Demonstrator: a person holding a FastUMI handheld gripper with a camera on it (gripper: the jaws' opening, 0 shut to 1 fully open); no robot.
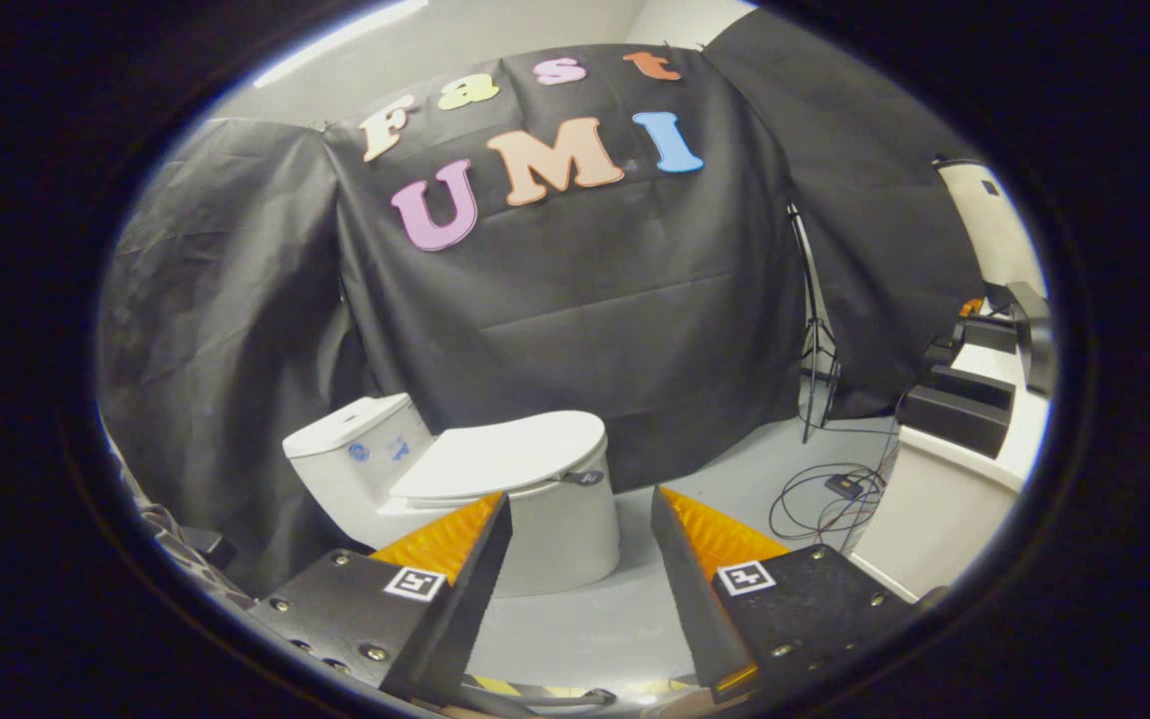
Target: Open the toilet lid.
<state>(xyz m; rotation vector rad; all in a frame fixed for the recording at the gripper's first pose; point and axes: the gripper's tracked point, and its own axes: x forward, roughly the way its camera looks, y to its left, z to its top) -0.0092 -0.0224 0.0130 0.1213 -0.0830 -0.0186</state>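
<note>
The tongs [580, 509] hung wide open, gripping nothing and touching nothing — their fingers [475, 559] framed the toilet [495, 499], which stood just beyond them on the grey floor [715, 479]. Its lid [510, 454] lay flat down over the bowl, the tank [355, 439] behind it against the black cloth wall [585, 300]. Off to the right, a tripod [815, 340] stood near tangled cables [825, 494] — beside them a white counter [934, 499] carried black boxes [954, 414].

The gripper [580, 504] is showing two wedge-shaped fingers [455, 559] with ribbed inner pads, jaws standing apart. Each finger's flat base plate is carrying a small square black-and-white marker [414, 583] and round metal screws [372, 652] along its edges.
</note>
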